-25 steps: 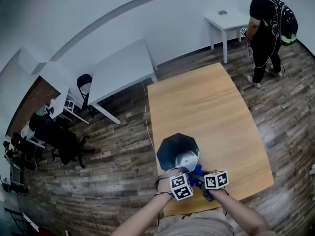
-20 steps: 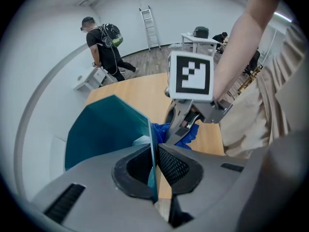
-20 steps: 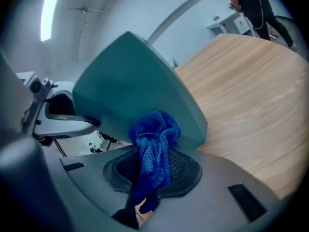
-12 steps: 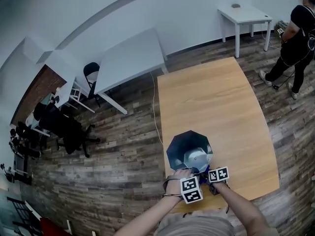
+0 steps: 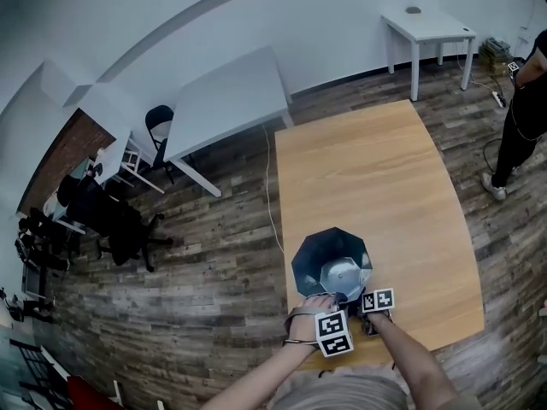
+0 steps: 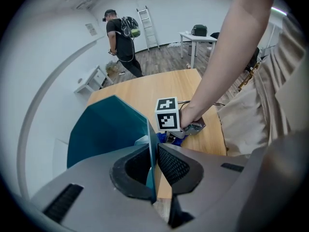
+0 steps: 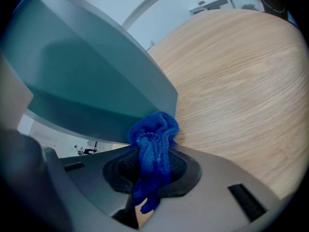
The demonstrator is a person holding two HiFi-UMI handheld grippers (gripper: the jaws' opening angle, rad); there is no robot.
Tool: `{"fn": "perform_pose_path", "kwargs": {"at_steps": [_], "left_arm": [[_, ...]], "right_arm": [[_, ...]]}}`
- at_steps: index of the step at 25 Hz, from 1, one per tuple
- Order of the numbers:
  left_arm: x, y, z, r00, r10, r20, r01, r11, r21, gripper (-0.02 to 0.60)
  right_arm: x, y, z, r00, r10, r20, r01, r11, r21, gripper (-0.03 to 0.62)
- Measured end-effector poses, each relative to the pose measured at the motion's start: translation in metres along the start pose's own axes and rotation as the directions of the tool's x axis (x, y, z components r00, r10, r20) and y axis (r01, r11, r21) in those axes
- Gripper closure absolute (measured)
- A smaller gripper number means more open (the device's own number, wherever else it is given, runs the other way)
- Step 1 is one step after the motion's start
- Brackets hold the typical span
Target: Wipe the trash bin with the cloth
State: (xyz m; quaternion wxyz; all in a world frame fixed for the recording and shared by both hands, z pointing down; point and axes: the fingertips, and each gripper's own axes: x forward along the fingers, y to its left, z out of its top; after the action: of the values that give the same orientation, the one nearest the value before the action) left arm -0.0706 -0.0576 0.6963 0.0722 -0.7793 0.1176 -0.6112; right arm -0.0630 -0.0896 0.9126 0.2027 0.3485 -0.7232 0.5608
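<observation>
A teal trash bin [image 5: 332,259] with slanted faceted walls stands near the front edge of the wooden table [image 5: 376,169]. My left gripper [image 5: 330,304] is shut on the bin's near wall [image 6: 108,129], with one jaw inside and one outside, in the left gripper view [image 6: 153,161]. My right gripper [image 5: 355,304] is shut on a bunched blue cloth [image 7: 153,139]. The cloth is pressed against the bin's outer wall [image 7: 87,81] low down near the tabletop. The blue cloth [image 6: 172,138] also shows beside the bin under the right gripper's marker cube.
A person [image 5: 526,101] stands on the wood floor at the far right of the table. A small white table [image 5: 427,24] is by the wall, a larger white table [image 5: 226,105] lies to the left, and black chairs [image 5: 111,229] are further left. A ladder [image 6: 149,28] leans on the far wall.
The right gripper with the cloth has drawn in closer to the bin and the left gripper. The person across the room has walked off to the right. The left grip is unchanged.
</observation>
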Motion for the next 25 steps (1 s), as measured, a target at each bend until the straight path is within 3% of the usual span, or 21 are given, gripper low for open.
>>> {"fn": "perform_pose_path", "kwargs": {"at_steps": [2, 5, 7, 10, 14, 20, 23, 25], "left_arm": [[-0.002, -0.003, 0.0, 1.0, 0.01, 0.02, -0.01, 1.0, 0.021, 0.527], [-0.014, -0.001, -0.001, 0.997, 0.045, 0.063, -0.049, 0.997, 0.067, 0.409], [-0.026, 0.005, -0.008, 0.995, 0.053, 0.083, -0.063, 0.991, 0.119, 0.394], [-0.032, 0.001, -0.035, 0.998, 0.037, 0.049, -0.048, 0.97, 0.239, 0.393], [-0.026, 0.004, -0.071, 0.996, 0.083, -0.022, -0.07, 0.933, 0.352, 0.393], [-0.018, 0.006, -0.075, 0.991, 0.126, -0.043, -0.103, 0.929, 0.356, 0.397], [-0.017, 0.006, -0.07, 0.987, 0.152, -0.053, -0.123, 0.925, 0.359, 0.475], [-0.018, 0.005, -0.067, 0.987, 0.151, -0.059, -0.121, 0.928, 0.352, 0.48]], "right_arm": [[-0.01, 0.003, -0.002, 1.0, 0.012, 0.009, -0.012, 1.0, -0.013, 0.516], [-0.036, 0.016, 0.0, 0.999, 0.044, 0.025, -0.042, 0.997, -0.066, 0.516], [-0.06, 0.031, 0.007, 0.996, 0.077, 0.05, -0.072, 0.994, -0.084, 0.516], [-0.1, 0.057, 0.013, 0.987, 0.129, 0.098, -0.119, 0.988, -0.1, 0.516], [-0.15, 0.091, 0.02, 0.966, 0.202, 0.16, -0.184, 0.975, -0.121, 0.516], [-0.206, 0.138, 0.028, 0.921, 0.302, 0.244, -0.272, 0.95, -0.15, 0.516], [-0.217, 0.15, 0.031, 0.909, 0.321, 0.267, -0.285, 0.944, -0.163, 0.516], [-0.22, 0.153, 0.032, 0.905, 0.325, 0.275, -0.29, 0.943, -0.162, 0.516]]}}
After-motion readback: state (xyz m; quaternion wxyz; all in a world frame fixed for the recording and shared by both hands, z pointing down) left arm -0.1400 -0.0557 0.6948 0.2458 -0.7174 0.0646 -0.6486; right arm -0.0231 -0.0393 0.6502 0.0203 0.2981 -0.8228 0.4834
